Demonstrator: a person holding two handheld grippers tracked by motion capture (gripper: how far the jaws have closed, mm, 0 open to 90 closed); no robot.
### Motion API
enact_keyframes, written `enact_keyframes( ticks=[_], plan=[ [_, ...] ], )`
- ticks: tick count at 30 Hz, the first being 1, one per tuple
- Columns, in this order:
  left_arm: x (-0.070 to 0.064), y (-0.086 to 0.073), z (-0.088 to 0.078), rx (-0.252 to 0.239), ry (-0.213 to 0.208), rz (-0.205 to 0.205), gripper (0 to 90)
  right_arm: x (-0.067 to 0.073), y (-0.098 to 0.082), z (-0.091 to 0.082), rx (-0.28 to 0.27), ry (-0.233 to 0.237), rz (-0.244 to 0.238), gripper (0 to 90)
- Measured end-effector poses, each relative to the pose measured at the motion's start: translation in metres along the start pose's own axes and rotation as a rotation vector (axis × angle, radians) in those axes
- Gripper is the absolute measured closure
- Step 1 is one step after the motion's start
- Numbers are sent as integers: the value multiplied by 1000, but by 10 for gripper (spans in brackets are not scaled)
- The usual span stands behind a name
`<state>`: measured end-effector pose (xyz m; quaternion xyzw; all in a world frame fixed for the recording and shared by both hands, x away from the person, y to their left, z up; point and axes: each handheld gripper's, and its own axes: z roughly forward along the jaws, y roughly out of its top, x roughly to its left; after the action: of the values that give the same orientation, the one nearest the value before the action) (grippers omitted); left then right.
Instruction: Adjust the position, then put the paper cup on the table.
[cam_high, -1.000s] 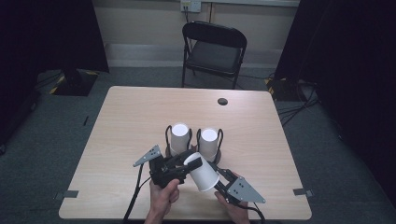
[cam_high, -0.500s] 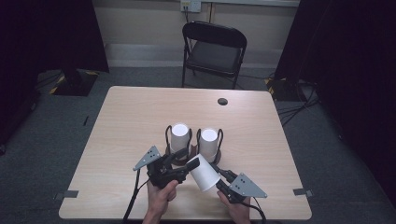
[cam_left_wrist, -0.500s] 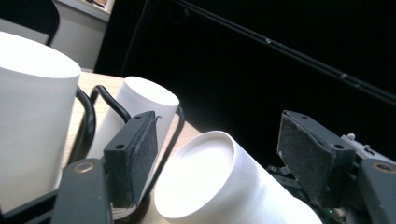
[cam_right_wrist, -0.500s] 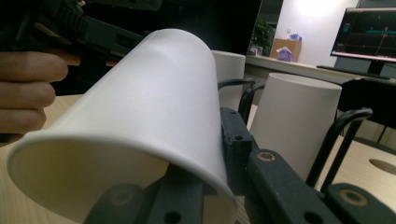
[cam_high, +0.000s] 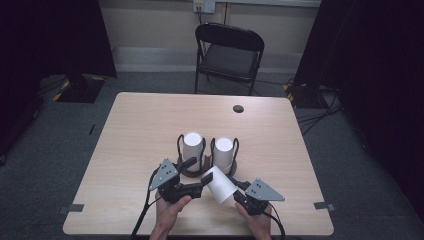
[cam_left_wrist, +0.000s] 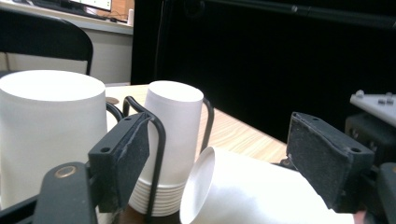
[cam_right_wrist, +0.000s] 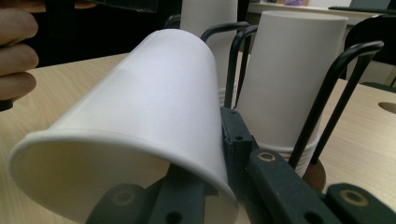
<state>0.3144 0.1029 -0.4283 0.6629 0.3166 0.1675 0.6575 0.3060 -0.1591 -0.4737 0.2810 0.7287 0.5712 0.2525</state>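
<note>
High view: just in front of the cup rack (cam_high: 206, 167), the right gripper (cam_high: 239, 192) pinches the paper cup's (cam_high: 218, 183) rim. Left gripper (cam_high: 196, 175) jaws have just been opening, released. The one-sided hold risks crushing or dropping the cup.

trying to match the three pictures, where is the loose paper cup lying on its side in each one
high view: loose paper cup low centre, between the grippers.
left gripper view: bottom centre, between open jaws.
right gripper view: left half, rim pinched by the jaws.
Shared landmark: the two cup stacks in wire holders.
</note>
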Motion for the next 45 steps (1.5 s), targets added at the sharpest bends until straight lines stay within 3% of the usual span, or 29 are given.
enact_keyframes(
  ticks=[10, 12, 13, 18, 23, 32, 37, 45],
  plan=[
    [5, -1, -1, 43, 42, 71, 213, -6, 3, 2, 83, 24, 24, 871],
    [8, -2, -3, 58, 28, 101, 282, -8, 4, 3, 100, 35, 32, 871],
    [8, -1, -3, 69, 41, 115, 317, -8, 4, 3, 107, 34, 34, 871],
    [10, -2, -7, 106, 62, 183, 268, -12, 5, 4, 136, 27, 48, 871],
    [11, -5, -11, 137, 85, 201, 242, -14, 8, 5, 174, 51, 65, 871],
    [6, -11, -13, 184, -2, 221, 204, -17, 14, 5, 263, 100, 75, 870],
    [1, -16, -10, 226, 2, 286, 216, -21, 18, 3, 310, 124, 75, 871],
    [-10, -23, -5, 288, -47, 380, 202, -24, 24, 7, 378, 176, 67, 871]
  ],
)
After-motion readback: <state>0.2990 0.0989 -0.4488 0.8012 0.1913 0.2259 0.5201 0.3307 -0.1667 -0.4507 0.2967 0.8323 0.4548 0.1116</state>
